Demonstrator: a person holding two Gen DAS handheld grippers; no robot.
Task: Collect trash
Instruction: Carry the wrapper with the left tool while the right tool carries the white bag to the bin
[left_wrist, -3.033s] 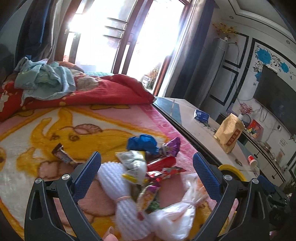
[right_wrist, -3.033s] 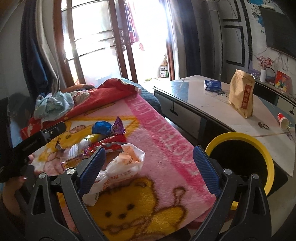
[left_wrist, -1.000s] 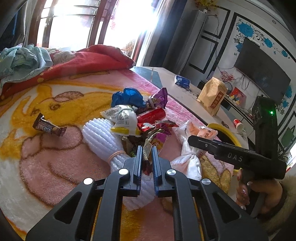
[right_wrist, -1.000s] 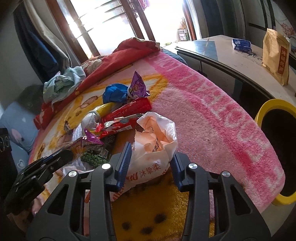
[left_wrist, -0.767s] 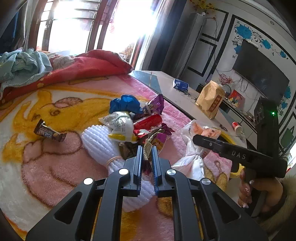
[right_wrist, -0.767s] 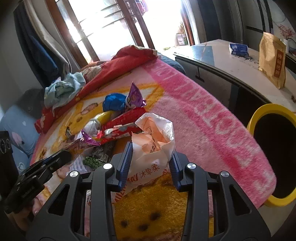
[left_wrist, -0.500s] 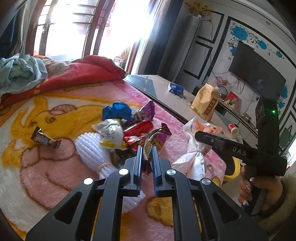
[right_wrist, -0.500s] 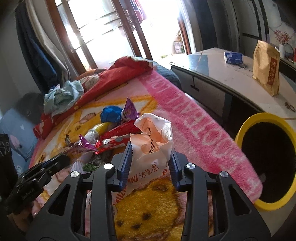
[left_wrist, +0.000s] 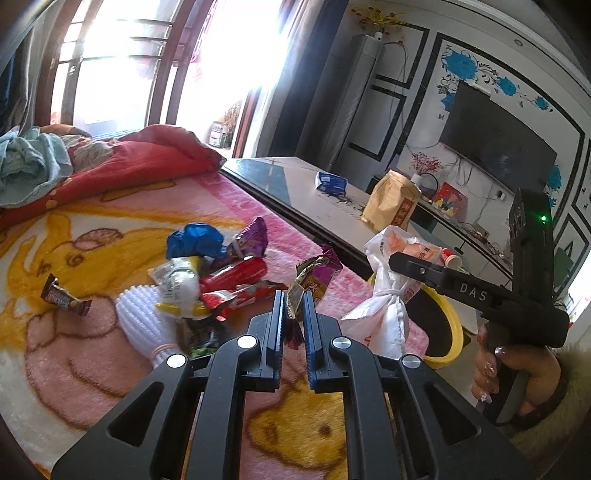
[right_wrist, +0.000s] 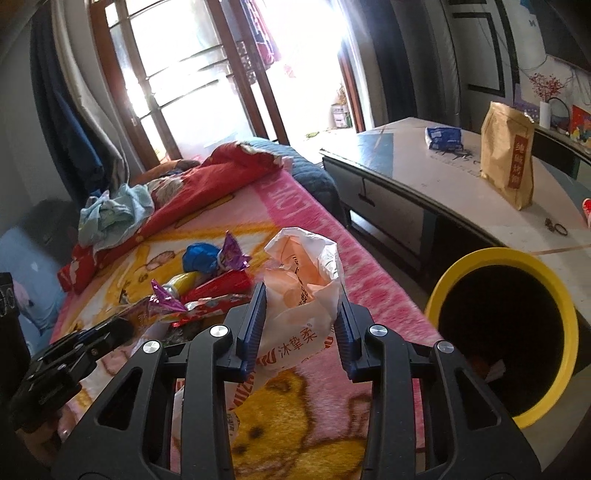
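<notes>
My left gripper (left_wrist: 293, 308) is shut on a purple and gold snack wrapper (left_wrist: 317, 273), held up off the pink blanket (left_wrist: 74, 369). My right gripper (right_wrist: 299, 306) is shut on a white and orange plastic bag (right_wrist: 306, 280), whose knotted body hangs below the fingers. That bag (left_wrist: 384, 299) and the right gripper (left_wrist: 436, 277), held in a hand, also show in the left wrist view. A pile of wrappers (left_wrist: 221, 280) lies on the blanket with a white foam sleeve (left_wrist: 136, 317) and a chocolate bar (left_wrist: 62, 297). The yellow-rimmed bin (right_wrist: 554, 291) stands to the right of the bed.
A low table (right_wrist: 424, 177) beyond the bed edge carries a brown paper bag (right_wrist: 509, 173), a blue pack (right_wrist: 443, 138) and a red cup (left_wrist: 452, 258). A red quilt (right_wrist: 221, 173) and light blue clothes (right_wrist: 114, 210) lie at the blanket's far end.
Both grippers have risen from the blanket with their loads, the left with the wrapper, the right with the bag. The yellow bin now shows larger in the right wrist view.
</notes>
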